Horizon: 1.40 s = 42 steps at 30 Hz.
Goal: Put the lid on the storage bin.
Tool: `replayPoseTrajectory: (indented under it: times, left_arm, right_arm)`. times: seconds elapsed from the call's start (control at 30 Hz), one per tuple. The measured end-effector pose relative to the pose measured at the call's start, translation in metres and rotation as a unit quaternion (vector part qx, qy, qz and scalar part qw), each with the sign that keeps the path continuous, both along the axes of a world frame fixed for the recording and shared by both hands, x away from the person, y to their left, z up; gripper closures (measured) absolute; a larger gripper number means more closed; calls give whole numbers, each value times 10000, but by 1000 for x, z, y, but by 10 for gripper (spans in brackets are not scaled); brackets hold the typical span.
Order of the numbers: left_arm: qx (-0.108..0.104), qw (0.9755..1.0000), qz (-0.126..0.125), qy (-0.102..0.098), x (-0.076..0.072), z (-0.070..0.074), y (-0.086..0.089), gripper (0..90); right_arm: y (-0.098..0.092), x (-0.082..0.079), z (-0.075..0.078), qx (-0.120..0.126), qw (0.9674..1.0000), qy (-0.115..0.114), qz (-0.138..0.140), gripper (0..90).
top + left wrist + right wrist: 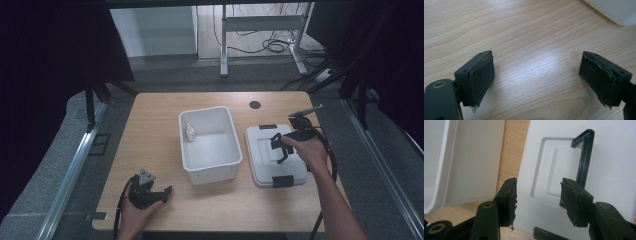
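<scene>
Nearest the high camera, at the worktop's (150, 107) front left: left tool (161, 193) in the person's left hand (134, 212), resting low on the wood, jaws spread wide, nothing between the pads (482, 77) but bare wood grain. Close beyond it, the near corner of the white bin (210, 172).

Right of the bin, flat on the worktop: white lid (262, 172), black clips at its near and far edges, a recessed panel in the middle. Black handle (584, 157) of the lid raised upright over that recess.

Over the lid: right tool (278, 148) in the right hand (307, 150), jaws apart, released, gripping nothing. Seen from the right gripper view, one pad (571, 202) just beside the foot of the handle, the other over the lid's edge; handle outside the gap, contact impossible to tell.

Inside the bin, against its far left wall: a small white bottle (190, 132), upright.
</scene>
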<state>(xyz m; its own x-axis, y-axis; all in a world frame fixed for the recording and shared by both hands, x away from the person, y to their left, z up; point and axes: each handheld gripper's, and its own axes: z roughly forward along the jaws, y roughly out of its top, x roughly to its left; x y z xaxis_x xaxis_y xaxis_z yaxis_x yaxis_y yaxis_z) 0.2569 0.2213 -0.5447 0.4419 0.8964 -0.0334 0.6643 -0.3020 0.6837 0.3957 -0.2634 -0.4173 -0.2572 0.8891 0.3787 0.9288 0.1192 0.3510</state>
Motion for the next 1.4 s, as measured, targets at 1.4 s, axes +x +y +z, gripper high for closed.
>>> replayPoseTrajectory:
  times: [1.4]
  left_arm:
    - [2,10000,-16,5,0,0,0,128]
  right_arm:
    - [-18,46,-27,-471,9958,739,-280,685]
